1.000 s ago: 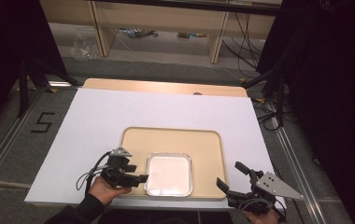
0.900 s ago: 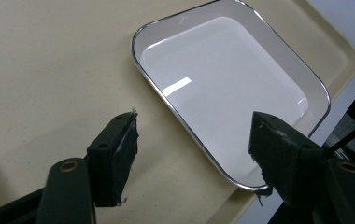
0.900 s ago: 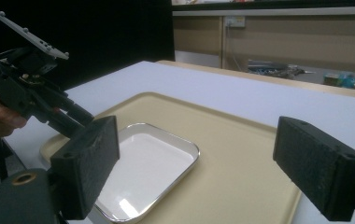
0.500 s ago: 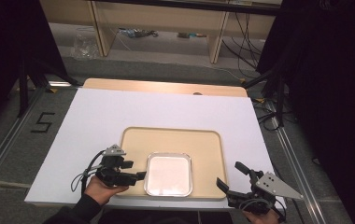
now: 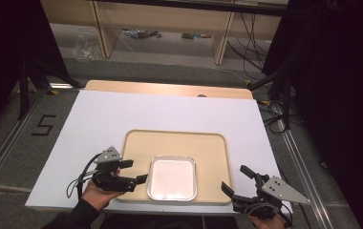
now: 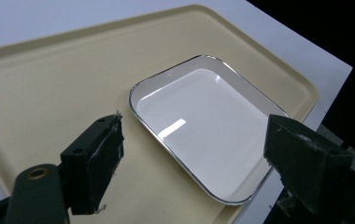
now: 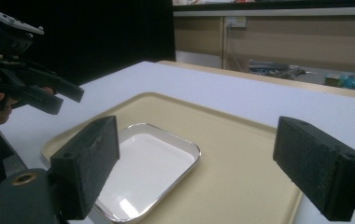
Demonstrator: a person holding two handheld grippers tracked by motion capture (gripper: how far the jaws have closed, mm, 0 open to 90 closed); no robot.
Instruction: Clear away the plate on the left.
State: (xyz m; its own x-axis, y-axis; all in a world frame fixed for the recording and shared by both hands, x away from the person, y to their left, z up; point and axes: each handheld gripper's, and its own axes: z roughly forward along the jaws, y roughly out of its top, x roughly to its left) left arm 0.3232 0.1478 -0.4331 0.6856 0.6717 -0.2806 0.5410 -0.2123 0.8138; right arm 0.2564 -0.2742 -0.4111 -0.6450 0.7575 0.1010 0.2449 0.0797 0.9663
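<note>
A white rectangular dish with a metal rim (image 5: 172, 177) (image 6: 203, 121) (image 7: 143, 172) lies flat on the near middle of a beige tray (image 5: 179, 143) (image 6: 63, 84) (image 7: 241, 154). My left gripper (image 5: 137, 171) (image 6: 194, 154) (image 7: 68, 99) hovers at the dish's left rim, pointing right. Its jaws have just been opening and stand wide with nothing between the pads. My right gripper (image 5: 233, 178) (image 7: 213, 172) is open and holds nothing at the tray's near right corner, aimed across the tray toward the dish.
The tray rests on a white sheet (image 5: 122, 114) covering a wooden table (image 5: 170, 88). The table's near edge runs just below both hands. Shelving and cables (image 5: 141, 33) stand beyond the far edge, and dark curtains flank both sides.
The left gripper's jaws have spread wider apart beside the dish's left rim. The dish, the tray and the right gripper have stayed where they were.
</note>
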